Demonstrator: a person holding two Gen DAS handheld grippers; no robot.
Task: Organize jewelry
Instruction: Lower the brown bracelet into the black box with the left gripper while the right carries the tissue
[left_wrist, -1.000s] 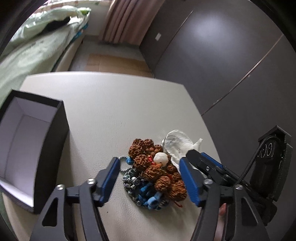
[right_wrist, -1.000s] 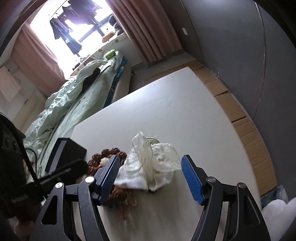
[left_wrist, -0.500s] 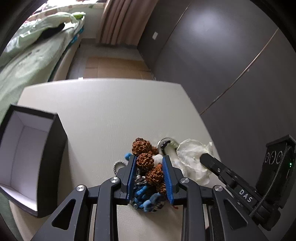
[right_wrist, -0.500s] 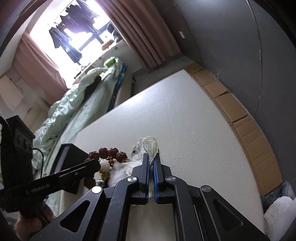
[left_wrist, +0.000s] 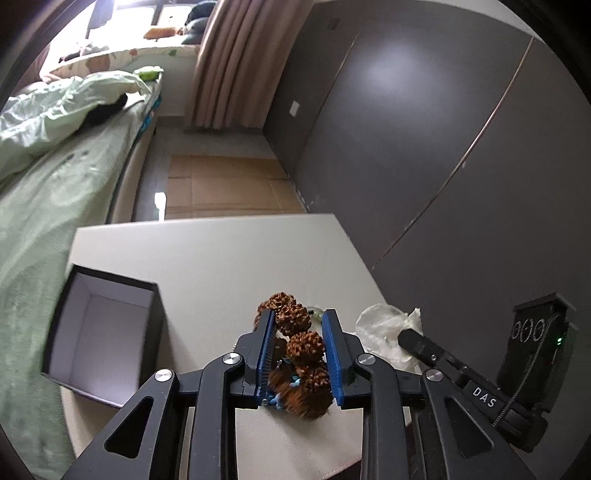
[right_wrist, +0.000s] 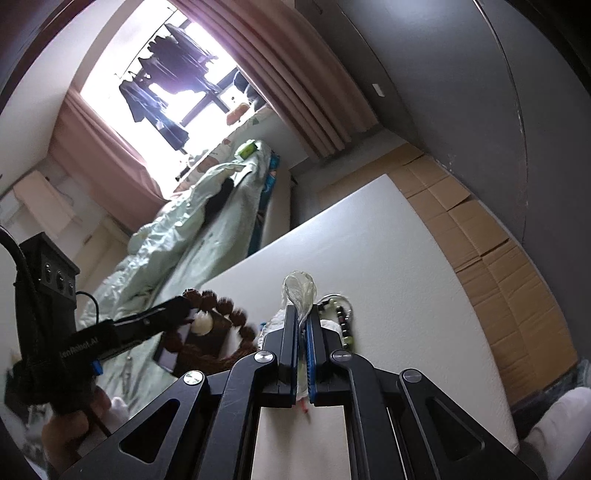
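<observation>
My left gripper is shut on a bracelet of big brown seed beads and holds it above the white table; bits of a blue bead strand hang with it. In the right wrist view the bracelet dangles as a loop with a white bead from the left gripper. My right gripper is shut on a crumpled clear plastic bag, which also shows in the left wrist view. A dark bead bracelet with green beads lies beside the bag.
An open black box with a white inside stands on the table at the left. A bed with a green quilt runs along the left. Cardboard covers the floor by the dark wall. A hand holds the left gripper.
Both grippers closed, the left on the brown bead bracelet and the right on the plastic bag. Both then rose, and the bracelet came off the table.
</observation>
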